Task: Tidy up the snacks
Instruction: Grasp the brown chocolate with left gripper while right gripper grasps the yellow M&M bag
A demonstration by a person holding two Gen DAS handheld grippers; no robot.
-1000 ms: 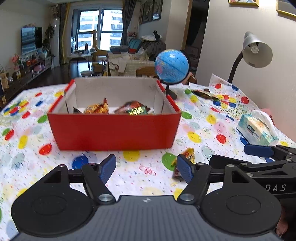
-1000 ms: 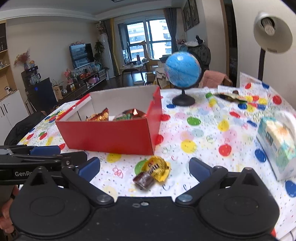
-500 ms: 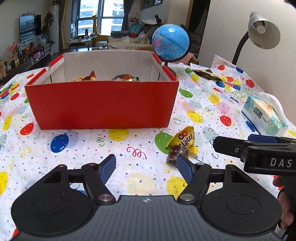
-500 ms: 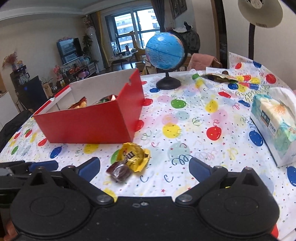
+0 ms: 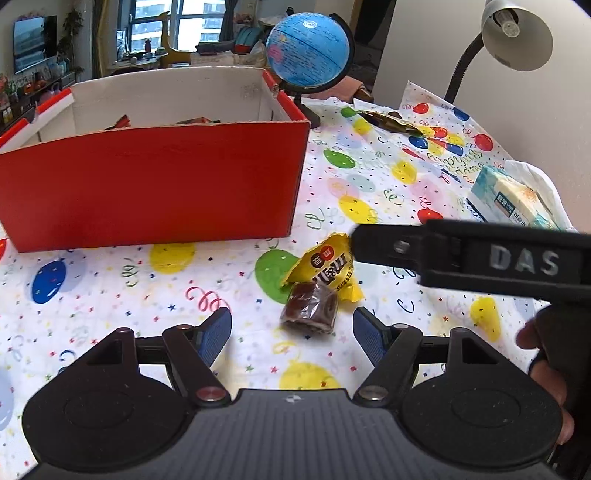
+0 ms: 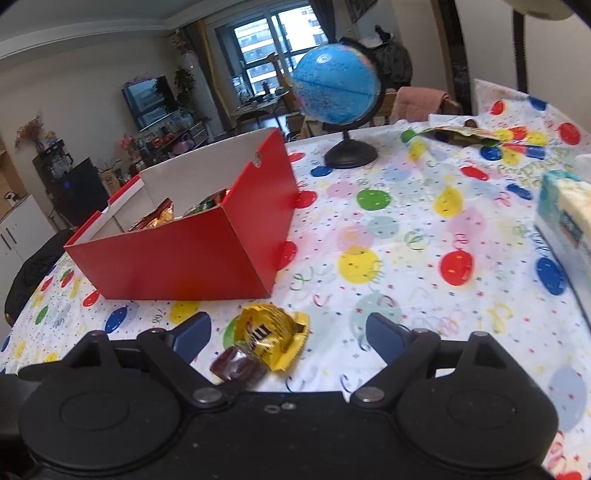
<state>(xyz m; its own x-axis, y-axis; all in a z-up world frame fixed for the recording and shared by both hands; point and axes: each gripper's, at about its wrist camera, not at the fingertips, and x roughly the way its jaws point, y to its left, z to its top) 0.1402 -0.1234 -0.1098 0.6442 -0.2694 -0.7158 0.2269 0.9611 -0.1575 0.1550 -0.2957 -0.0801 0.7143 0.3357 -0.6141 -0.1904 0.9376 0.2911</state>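
A yellow candy packet [image 5: 327, 267] [image 6: 271, 336] and a brown wrapped sweet [image 5: 309, 306] [image 6: 238, 368] lie together on the balloon tablecloth, just in front of the red box [image 5: 151, 188] [image 6: 177, 258]. Several snacks show inside the box. My left gripper [image 5: 291, 334] is open, low over the cloth, with the brown sweet just ahead of its gap. My right gripper [image 6: 286, 334] has its jaws closing around the yellow packet; the pads stand apart from it. Seen from the left wrist, the right gripper's finger [image 5: 391, 247] reaches the packet's right edge.
A blue globe [image 5: 308, 50] [image 6: 338, 88] stands behind the box's right corner. A tissue pack [image 5: 513, 199] [image 6: 565, 210] lies at the right, a desk lamp [image 5: 517, 35] beyond it. Another snack wrapper [image 5: 388, 122] [image 6: 461, 134] lies far back on the cloth.
Both grippers have moved forward and down toward the two sweets, which now sit larger and closer. The right gripper's fingers have come a little closer together.
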